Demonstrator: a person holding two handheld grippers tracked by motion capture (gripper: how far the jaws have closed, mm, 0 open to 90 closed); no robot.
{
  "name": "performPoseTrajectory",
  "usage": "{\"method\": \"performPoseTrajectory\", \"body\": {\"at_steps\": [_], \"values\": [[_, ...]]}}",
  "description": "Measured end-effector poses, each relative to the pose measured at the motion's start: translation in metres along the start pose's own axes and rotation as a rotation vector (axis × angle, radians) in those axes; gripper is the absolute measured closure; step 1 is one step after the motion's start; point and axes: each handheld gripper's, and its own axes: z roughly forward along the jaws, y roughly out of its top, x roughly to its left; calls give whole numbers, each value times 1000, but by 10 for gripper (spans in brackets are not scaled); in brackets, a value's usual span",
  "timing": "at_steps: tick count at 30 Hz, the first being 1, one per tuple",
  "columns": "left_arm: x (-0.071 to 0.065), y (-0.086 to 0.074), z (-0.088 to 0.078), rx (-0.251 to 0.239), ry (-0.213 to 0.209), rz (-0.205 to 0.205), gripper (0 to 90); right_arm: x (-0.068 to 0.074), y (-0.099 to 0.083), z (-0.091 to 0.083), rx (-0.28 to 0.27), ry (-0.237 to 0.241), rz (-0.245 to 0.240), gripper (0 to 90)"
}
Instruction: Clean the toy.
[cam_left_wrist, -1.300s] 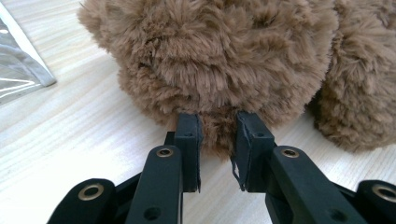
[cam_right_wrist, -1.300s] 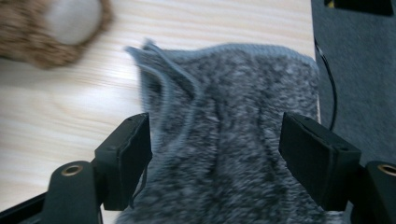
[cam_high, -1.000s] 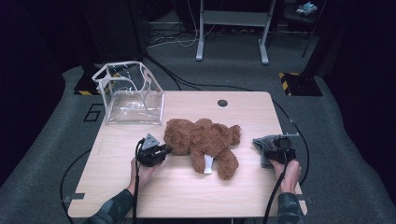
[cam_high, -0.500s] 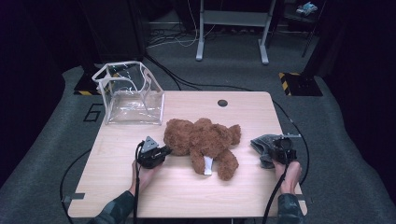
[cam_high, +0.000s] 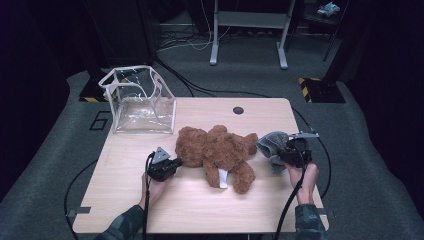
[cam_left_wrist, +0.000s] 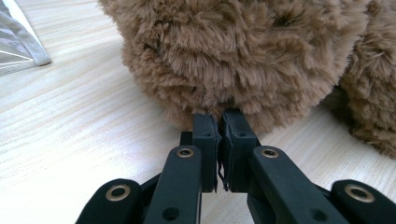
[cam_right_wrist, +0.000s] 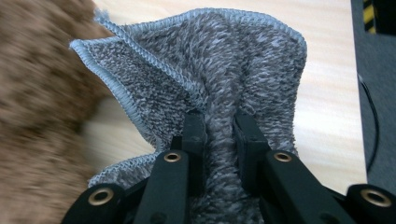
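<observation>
The right tool (cam_high: 286, 150), clamped on the grey cloth (cam_right_wrist: 210, 70), sits at three o'clock of the teddy bear (cam_high: 220, 152), whose fur the left tool (cam_left_wrist: 218, 122) pinches at nine o'clock.

Black claws (cam_high: 172, 164) — brass rivets, dark sleeves

The right gripper (cam_high: 286, 150) has closed on the grey cloth (cam_high: 270, 145) near the table's right edge and lifted it, so the cloth now bunches up off the wood beside the teddy bear (cam_high: 217, 150). The left gripper (cam_high: 172, 164) has just been closing, its jaws now pinching the bear's fur.
</observation>
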Motion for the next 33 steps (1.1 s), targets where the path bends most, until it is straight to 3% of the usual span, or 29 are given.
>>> {"method": "performPoseTrajectory", "body": {"at_steps": [6,15,24,33], "values": [[-2,1,1,-14,-5,0,856,24,23,-20,-60,32,-72,776],[-6,2,3,-19,-20,10,857,67,50,-35,-99,110,-169,777],[-8,2,4,-22,-25,15,856,116,70,-17,-68,178,-262,776],[-9,2,3,-26,-25,32,856,153,82,3,-44,229,-305,776]]}}
